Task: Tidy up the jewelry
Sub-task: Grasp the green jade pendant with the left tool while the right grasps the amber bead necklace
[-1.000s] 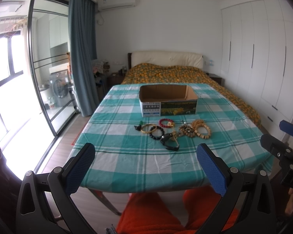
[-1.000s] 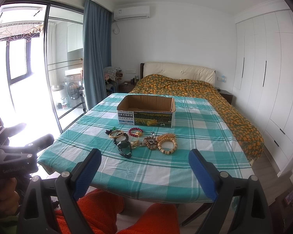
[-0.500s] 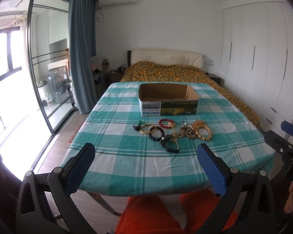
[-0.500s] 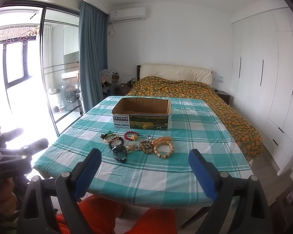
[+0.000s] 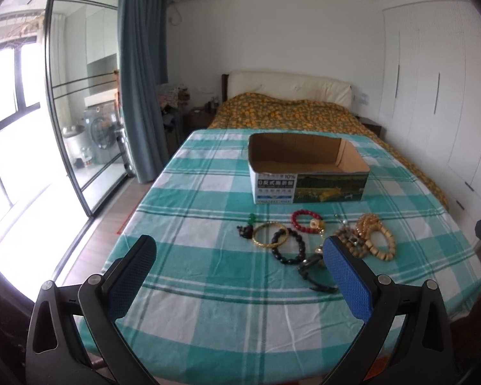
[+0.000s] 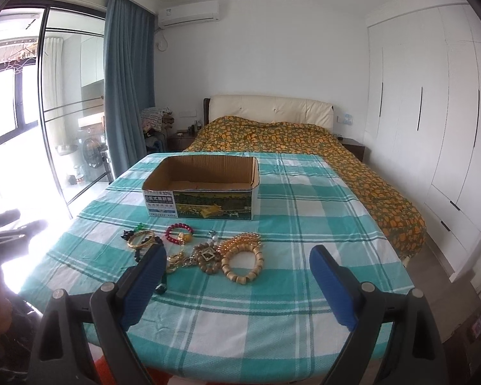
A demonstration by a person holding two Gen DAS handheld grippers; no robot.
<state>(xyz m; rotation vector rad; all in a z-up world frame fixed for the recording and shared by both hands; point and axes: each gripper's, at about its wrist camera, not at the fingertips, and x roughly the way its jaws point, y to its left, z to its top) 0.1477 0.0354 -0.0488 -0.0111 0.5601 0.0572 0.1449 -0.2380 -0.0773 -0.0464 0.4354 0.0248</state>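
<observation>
Both tongs [image 5: 240, 266] [image 6: 237, 272] have black frames, silver screws, textured blue pads [image 5: 348, 280].

Checked table [image 5: 208, 314] — box [image 5: 308, 189], bracelets [image 5: 324, 240].

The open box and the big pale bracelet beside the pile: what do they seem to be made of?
The open box looks like corrugated cardboard: brown matte inside, fluted cut rim, printed glossy front. The big pale bracelet is probably wood or bone: chunky tan matte beads, without metallic shine. The exact material stays open.
</observation>
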